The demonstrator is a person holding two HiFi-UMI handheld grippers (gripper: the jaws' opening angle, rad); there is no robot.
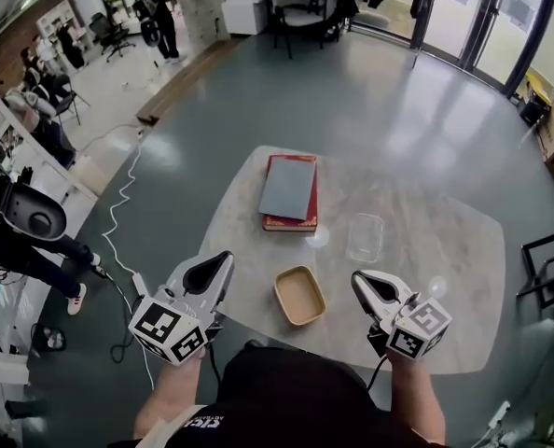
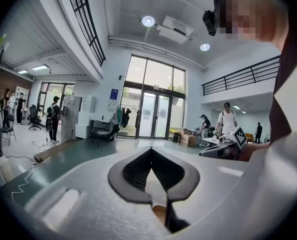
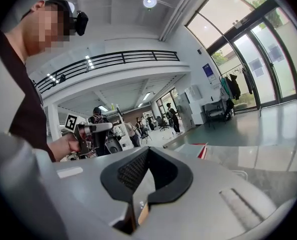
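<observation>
**Both grippers closed and empty at the table's near edge**

Your left gripper has its jaws together, tips meeting, with nothing between them. Your right gripper is the same: jaws together, nothing clamped. Both hover over the near edge of the table, pointing toward its far edge.

The tan tray lies between the two grippers, close to the near edge and touched by neither. It is a shallow tray and looks empty.

Judgement: no grasp is in hand, and this is a poised position. Taking hold of anything from here calls for parting the jaws first.

Further out, a clear tub sits toward the table's middle, right of the tray, apparently with nothing in it. A grey book lies on top of a red book near the far edge, well apart from both grippers.
</observation>
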